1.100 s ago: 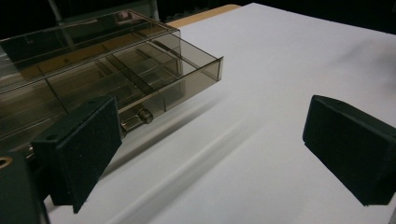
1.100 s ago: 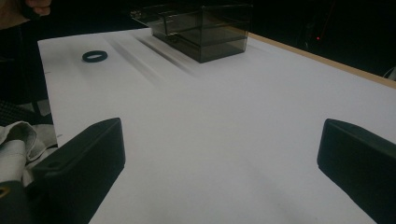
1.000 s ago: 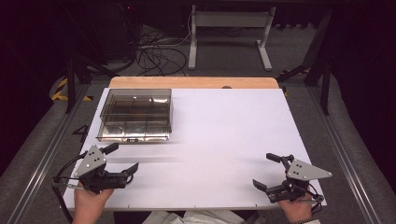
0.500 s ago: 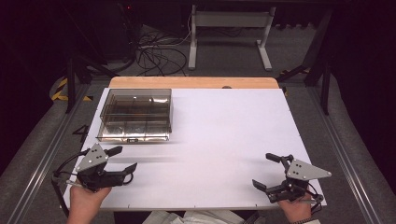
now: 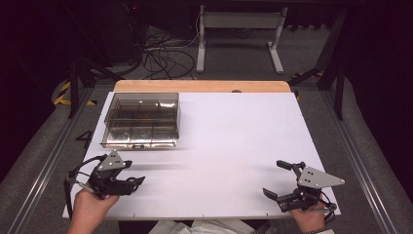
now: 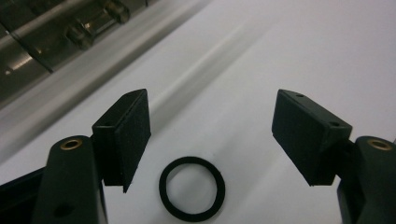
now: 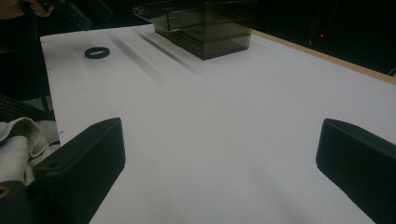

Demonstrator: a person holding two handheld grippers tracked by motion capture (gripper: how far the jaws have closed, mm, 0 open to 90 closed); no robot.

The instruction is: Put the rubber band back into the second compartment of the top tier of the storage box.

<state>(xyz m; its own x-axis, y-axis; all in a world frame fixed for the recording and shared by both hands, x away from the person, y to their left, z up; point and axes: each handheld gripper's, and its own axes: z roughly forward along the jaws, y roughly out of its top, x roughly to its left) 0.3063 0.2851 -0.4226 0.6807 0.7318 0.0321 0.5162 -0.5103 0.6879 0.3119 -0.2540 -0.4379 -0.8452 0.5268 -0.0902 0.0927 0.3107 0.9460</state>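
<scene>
Tools number two: the left tool (image 6: 212,135), its jaws just closing yet spread, straddles one black rubber ring (image 6: 192,188) on the white worktop (image 5: 229,141); the right tool (image 5: 284,181) stands spread. One smoky plastic box (image 5: 142,119) sits far left.

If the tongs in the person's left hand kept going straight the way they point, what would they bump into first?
Probably the black ring lying flat on the white table, between the left tongs' open jaws, which have just been closing; depth is unclear.

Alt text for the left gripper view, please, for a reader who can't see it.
A flat black rubber ring lies on the white table surface between the left tongs, whose jaws have just been closing but do not touch it. A smoky transparent plastic box sits top left.
</scene>
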